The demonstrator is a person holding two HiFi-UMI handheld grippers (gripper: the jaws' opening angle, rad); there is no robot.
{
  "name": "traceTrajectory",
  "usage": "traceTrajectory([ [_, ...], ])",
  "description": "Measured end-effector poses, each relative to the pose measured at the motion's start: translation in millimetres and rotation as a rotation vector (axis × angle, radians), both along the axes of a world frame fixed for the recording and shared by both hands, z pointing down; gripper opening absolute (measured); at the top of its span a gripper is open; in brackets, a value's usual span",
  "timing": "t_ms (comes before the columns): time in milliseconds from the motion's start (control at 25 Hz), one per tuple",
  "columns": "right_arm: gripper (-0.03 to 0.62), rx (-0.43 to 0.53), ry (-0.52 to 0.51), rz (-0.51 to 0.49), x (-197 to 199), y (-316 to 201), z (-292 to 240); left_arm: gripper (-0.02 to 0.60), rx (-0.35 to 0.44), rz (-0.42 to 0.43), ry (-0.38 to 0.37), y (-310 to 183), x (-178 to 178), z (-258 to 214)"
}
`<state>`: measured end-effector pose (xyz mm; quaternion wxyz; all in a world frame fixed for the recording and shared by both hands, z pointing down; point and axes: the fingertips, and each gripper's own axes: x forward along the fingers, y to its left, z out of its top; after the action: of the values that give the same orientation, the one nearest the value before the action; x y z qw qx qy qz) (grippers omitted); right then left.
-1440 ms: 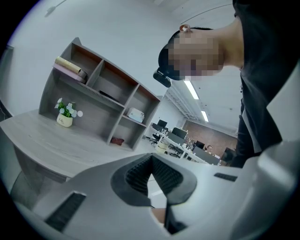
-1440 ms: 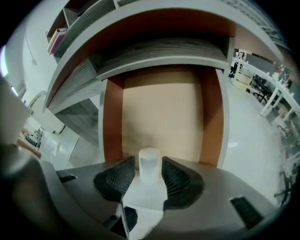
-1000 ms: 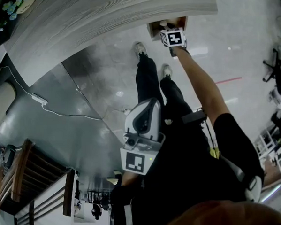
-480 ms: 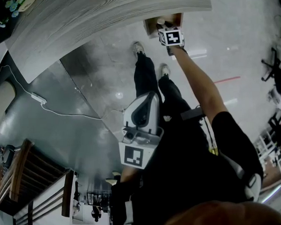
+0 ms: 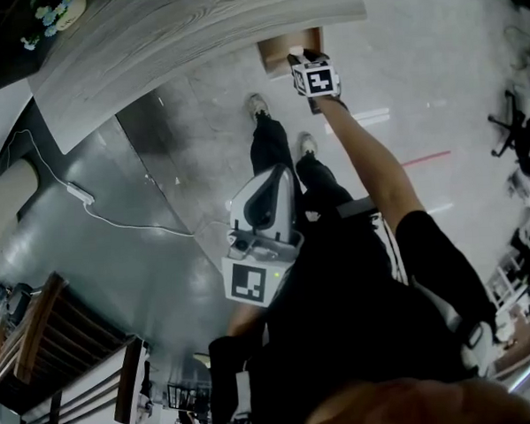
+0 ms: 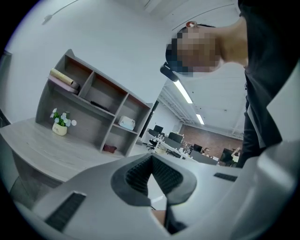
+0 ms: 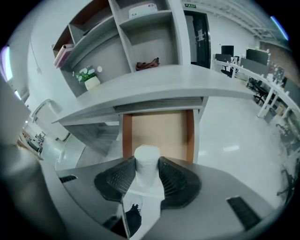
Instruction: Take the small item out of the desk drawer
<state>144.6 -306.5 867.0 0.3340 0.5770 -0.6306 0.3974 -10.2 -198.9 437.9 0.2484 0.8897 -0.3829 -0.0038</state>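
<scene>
Right hand-held gripper (image 7: 145,174) clamped on the small white item (image 7: 146,155) just over the open drawer (image 7: 159,129) under the bench (image 7: 154,79) — seemingly lifted out, only carrying away left — left hand-held gripper (image 6: 151,161) idle, jaws together, empty.

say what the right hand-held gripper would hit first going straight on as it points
Probably the open tan wooden drawer, its bare floor beyond the small white cylinder held in the right hand-held gripper; depth is unclear.

The desk (image 5: 193,24) is grey woodgrain, the drawer (image 7: 159,131) bare wood, the item (image 7: 146,160) matt.
</scene>
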Motion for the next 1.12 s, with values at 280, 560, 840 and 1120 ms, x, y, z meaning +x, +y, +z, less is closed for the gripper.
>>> traceTrajectory([
  [280,0.153,0.075,-0.034,-0.010,7,24,-65,-0.003,0.081,-0.023,-0.004,30,14,-43],
  [560,0.152,0.178,-0.074,-0.034,13,60,-145,-0.003,0.159,-0.038,-0.037,87,29,-74],
  [840,0.152,0.268,-0.103,-0.064,21,101,-210,-0.003,0.189,-0.073,-0.088,140,42,-90],
  [1120,0.152,0.331,-0.150,-0.070,20,151,-251,-0.003,0.169,-0.071,-0.107,170,44,-88],
])
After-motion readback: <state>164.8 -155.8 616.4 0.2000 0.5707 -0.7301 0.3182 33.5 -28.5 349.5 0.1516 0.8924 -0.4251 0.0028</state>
